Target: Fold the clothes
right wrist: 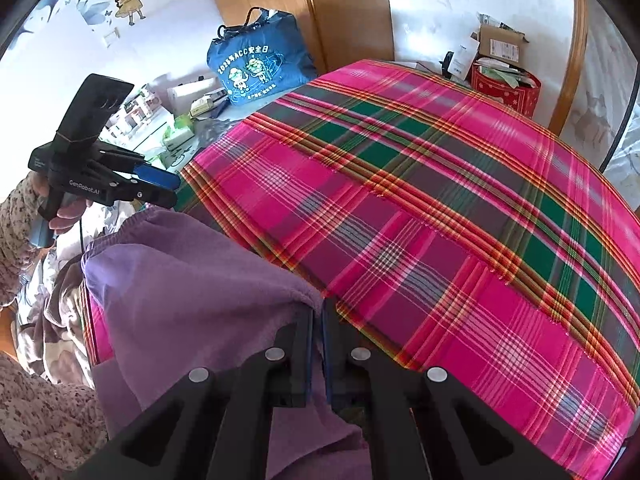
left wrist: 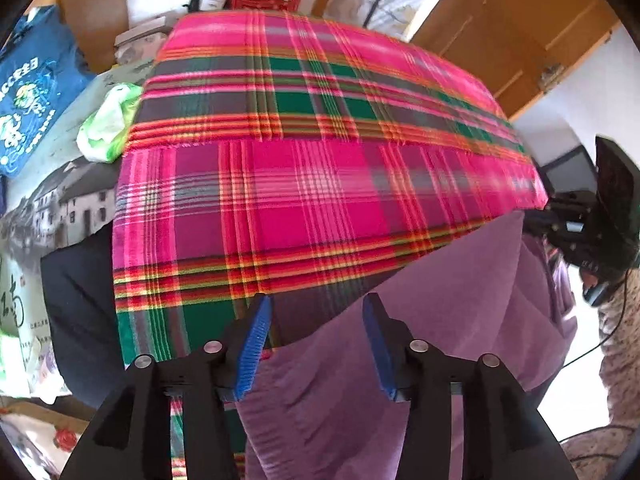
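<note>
A purple fleece garment (left wrist: 460,280) lies at the near edge of a bed covered by a pink, green and orange plaid blanket (left wrist: 300,180). My left gripper (left wrist: 317,299) hovers over the garment's left edge, open, its blue pads apart and pressing on nothing. At the far right of this view my right gripper (left wrist: 540,220) holds the garment's upper corner. In the right wrist view my right gripper (right wrist: 317,314) is shut on the edge of the purple garment (right wrist: 192,280), which is raised off the plaid blanket (right wrist: 440,200). My left gripper (right wrist: 176,191) shows there at the left, held by a hand.
A blue printed bag (right wrist: 256,68), boxes and a green plastic bag (left wrist: 108,124) crowd the bed's far left side. A red container (right wrist: 506,88) of papers stands at the back. A dark garment (left wrist: 76,300) lies left of the blanket. Wooden wardrobe doors (left wrist: 508,28) stand behind.
</note>
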A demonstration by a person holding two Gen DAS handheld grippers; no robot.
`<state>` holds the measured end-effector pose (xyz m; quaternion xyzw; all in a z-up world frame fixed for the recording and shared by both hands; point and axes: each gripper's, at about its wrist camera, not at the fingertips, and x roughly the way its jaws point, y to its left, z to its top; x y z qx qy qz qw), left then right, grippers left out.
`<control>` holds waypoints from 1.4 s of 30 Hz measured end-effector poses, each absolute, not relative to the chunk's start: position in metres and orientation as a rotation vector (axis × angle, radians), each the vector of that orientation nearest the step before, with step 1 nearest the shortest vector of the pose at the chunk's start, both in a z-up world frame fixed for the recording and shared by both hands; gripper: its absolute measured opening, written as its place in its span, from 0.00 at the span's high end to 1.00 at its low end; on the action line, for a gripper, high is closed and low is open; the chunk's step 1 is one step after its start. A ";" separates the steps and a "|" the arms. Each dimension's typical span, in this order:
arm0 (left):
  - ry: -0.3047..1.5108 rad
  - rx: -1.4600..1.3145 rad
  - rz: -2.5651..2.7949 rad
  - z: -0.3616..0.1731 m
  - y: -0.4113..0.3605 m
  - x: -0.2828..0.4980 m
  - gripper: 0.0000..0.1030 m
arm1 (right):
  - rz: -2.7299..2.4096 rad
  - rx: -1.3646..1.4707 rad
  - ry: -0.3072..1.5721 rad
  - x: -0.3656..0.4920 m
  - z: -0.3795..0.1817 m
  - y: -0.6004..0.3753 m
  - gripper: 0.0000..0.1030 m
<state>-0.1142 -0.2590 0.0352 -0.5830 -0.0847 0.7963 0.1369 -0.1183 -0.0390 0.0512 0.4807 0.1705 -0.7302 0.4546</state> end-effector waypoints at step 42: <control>-0.439 -1.695 2.519 0.064 -0.292 -0.167 0.96 | -2.073 1.078 0.611 -0.180 0.072 -0.096 0.96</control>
